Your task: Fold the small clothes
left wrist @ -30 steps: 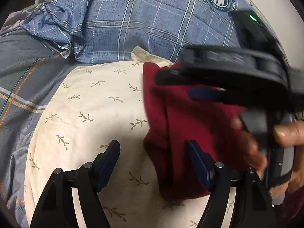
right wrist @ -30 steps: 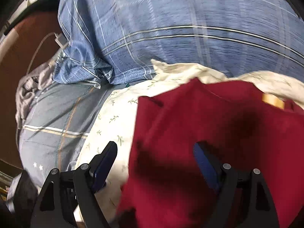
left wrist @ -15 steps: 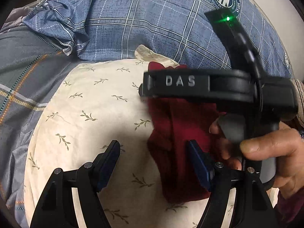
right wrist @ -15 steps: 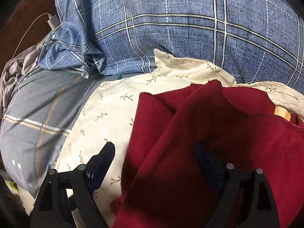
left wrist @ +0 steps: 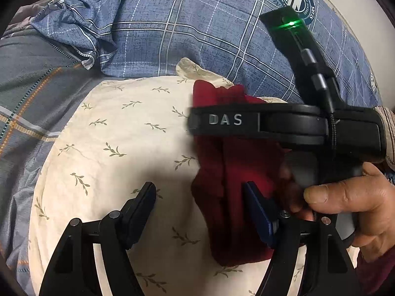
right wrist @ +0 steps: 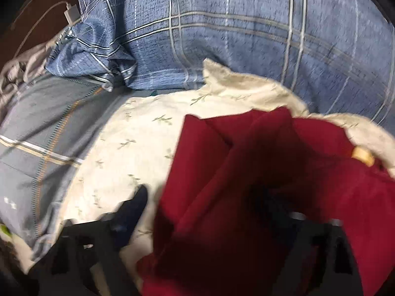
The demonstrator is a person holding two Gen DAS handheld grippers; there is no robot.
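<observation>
Bedding fills both views: a cream pillow (left wrist: 118, 148) printed with small leaf sprigs is seen lying against a blue plaid pillow (left wrist: 172, 32), with a grey striped sheet (left wrist: 29, 93) beside the cream pillow. Over the cream pillow the left hand-held gripper (left wrist: 200, 198) is held with its jaws spread apart and nothing between them; its right finger is seen just over the edge of a dark red garment (left wrist: 229, 172), though contact cannot be judged. The garment is bunched on the cream pillow, on the side away from the grey sheet. Above the garment the right hand-held gripper (right wrist: 205, 202) is carried by the right hand (left wrist: 345, 204), whose thumb is wrapped round the grip; a green light is lit on its body. In the blurred right wrist view its jaws are seen parted, with one finger clear over the cream pillow and the other finger sunk into the red folds. A white charger plug (right wrist: 71, 12) is visible beyond the blue plaid pillow.
</observation>
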